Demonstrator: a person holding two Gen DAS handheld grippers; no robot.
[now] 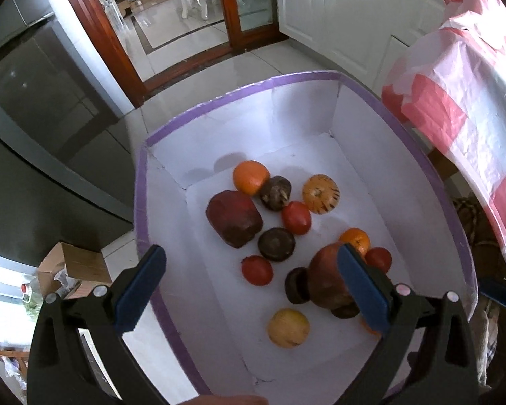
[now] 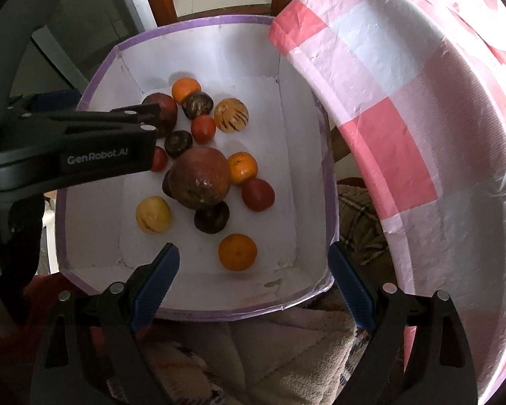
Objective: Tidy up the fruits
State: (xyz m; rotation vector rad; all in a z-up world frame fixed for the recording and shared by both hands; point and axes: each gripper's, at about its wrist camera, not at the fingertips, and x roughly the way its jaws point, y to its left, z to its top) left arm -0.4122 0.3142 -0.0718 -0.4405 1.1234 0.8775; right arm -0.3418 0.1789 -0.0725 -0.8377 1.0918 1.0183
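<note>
item: white box (image 2: pixel 300 155) with purple rim, on the floor beside a table under a pink-checked cloth (image 2: pixel 404 128). contents: mixed fruits lying loose on its bottom, among them oranges (image 2: pixel 237 251), tomatoes (image 2: pixel 258 194), dark round ones (image 2: pixel 212 217), a yellow fruit (image 2: pixel 153 215), two large red-brown ones (image 2: pixel 200 177). left gripper (image 1: pixel 253 290) above the box, jaws apart, holding nothing; right gripper (image 2: pixel 253 287) at the near rim, likewise. whether sorting is due or done is unclear. any pick should close on one fruit, clear of its neighbours.
</note>
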